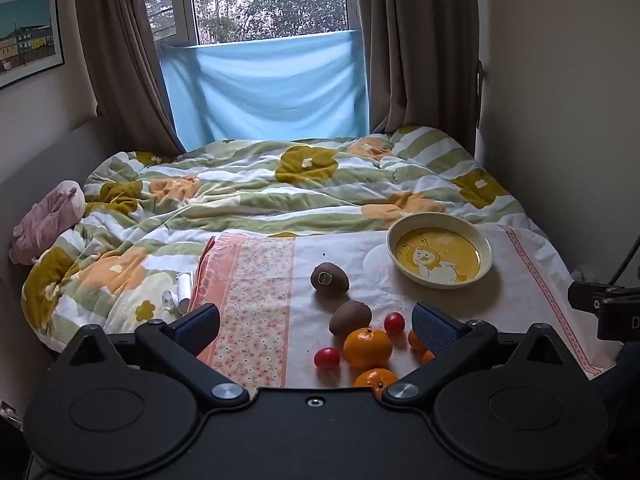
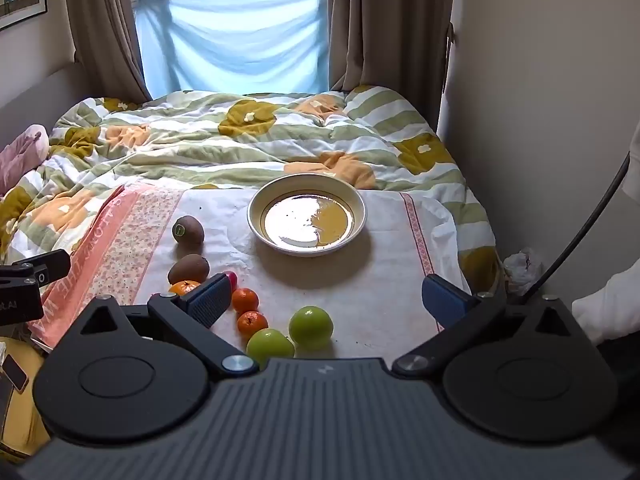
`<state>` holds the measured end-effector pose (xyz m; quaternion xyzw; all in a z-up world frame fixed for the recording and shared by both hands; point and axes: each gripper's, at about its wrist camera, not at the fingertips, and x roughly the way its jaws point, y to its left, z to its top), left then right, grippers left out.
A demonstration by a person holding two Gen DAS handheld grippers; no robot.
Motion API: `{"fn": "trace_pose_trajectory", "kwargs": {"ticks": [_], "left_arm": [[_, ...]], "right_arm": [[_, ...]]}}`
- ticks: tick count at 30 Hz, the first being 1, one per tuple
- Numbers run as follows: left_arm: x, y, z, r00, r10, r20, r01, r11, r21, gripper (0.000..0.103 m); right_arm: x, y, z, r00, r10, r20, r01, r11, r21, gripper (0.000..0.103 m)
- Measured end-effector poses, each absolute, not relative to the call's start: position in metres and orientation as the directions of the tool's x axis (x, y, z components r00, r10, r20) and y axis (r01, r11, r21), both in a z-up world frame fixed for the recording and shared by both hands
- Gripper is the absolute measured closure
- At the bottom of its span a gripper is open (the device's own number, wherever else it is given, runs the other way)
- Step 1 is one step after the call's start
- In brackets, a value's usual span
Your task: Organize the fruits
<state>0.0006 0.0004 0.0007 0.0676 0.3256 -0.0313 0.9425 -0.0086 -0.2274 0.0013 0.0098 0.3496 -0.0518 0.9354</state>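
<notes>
A cream and yellow bowl (image 1: 439, 255) (image 2: 306, 214) with nothing in it rests on a white cloth (image 2: 360, 280) spread over the bed. In front of it lie two brown kiwis (image 1: 329, 278) (image 2: 188, 230), a large orange (image 1: 367, 347), small tangerines (image 2: 245, 300), red cherry tomatoes (image 1: 327, 357) and two green apples (image 2: 311, 327). My left gripper (image 1: 316, 326) hovers open over the oranges and tomatoes, gripping nothing. My right gripper (image 2: 330, 300) is open above the apples, its jaws wide apart.
A rumpled flower-patterned duvet (image 1: 248, 188) covers the rest of the bed. A pink plush toy (image 1: 48, 220) lies at the left edge. The wall (image 2: 540, 120) runs close along the right side. Curtains and a window stand behind the bed.
</notes>
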Motion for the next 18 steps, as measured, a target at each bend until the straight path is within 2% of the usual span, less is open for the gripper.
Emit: {"fn": "trace_pose_trajectory", "kwargs": {"ticks": [3,18], "left_arm": [[-0.0020,0.0074,-0.0003,0.796,-0.032,-0.605,0.091,0.994,0.066,0.000],[0.0050,0.0049,-0.0033,0.775,-0.020,-0.631,0.086,0.994,0.074,0.000]], "right_arm": [[-0.0074,-0.2278,0.0009,0.749,-0.085,-0.657,0.103,0.995,-0.011,0.000],[-0.0049,-0.2276,-0.0020,0.738,-0.082,-0.669,0.100,0.995,-0.012,0.000]]}}
